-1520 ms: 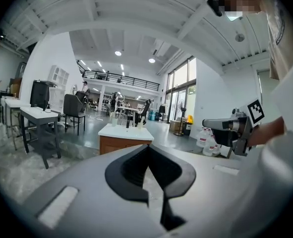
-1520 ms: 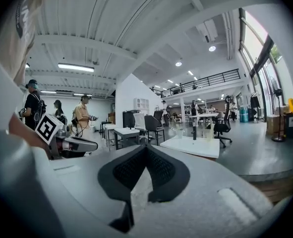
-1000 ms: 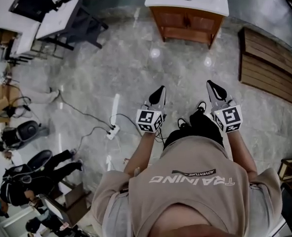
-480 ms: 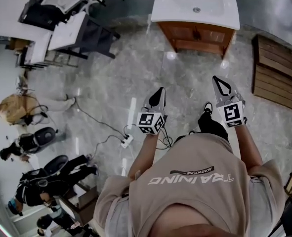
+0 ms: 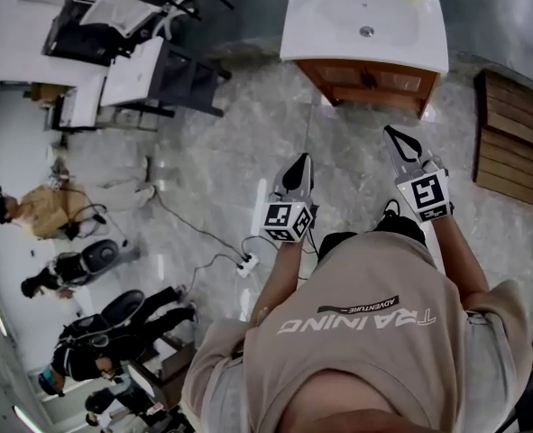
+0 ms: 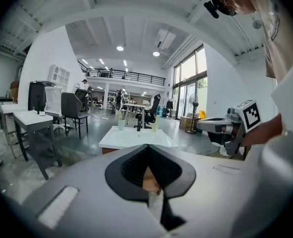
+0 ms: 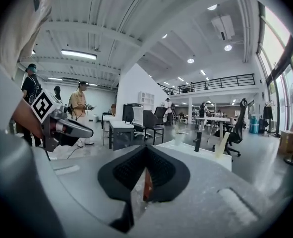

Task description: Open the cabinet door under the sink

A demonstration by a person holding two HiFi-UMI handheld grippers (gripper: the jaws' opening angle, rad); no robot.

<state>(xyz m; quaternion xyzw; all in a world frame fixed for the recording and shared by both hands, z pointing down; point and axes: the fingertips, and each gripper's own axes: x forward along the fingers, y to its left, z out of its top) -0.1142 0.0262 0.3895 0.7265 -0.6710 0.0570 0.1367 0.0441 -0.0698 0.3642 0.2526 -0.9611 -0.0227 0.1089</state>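
The sink unit stands on the floor ahead of me, with a white basin top (image 5: 338,34) over a brown wooden cabinet (image 5: 372,78) whose doors are closed. My left gripper (image 5: 303,160) and right gripper (image 5: 390,132) are held out side by side, well short of the cabinet and touching nothing. Both are shut and hold nothing. In the left gripper view the white top (image 6: 136,137) shows beyond the left gripper (image 6: 147,152). In the right gripper view a strip of the brown cabinet (image 7: 146,185) shows in the slit below the right gripper (image 7: 146,150).
A slatted wooden pallet (image 5: 514,156) lies on the floor to the right of the sink unit. Desks and office chairs (image 5: 131,43) stand at the upper left. A power strip with its cable (image 5: 245,264) lies on the marble floor to my left. Several people (image 5: 41,210) are at the far left.
The sink unit has come nearer and lower in the head view, and more of its top shows. Both grippers stay shut and level in front of me.
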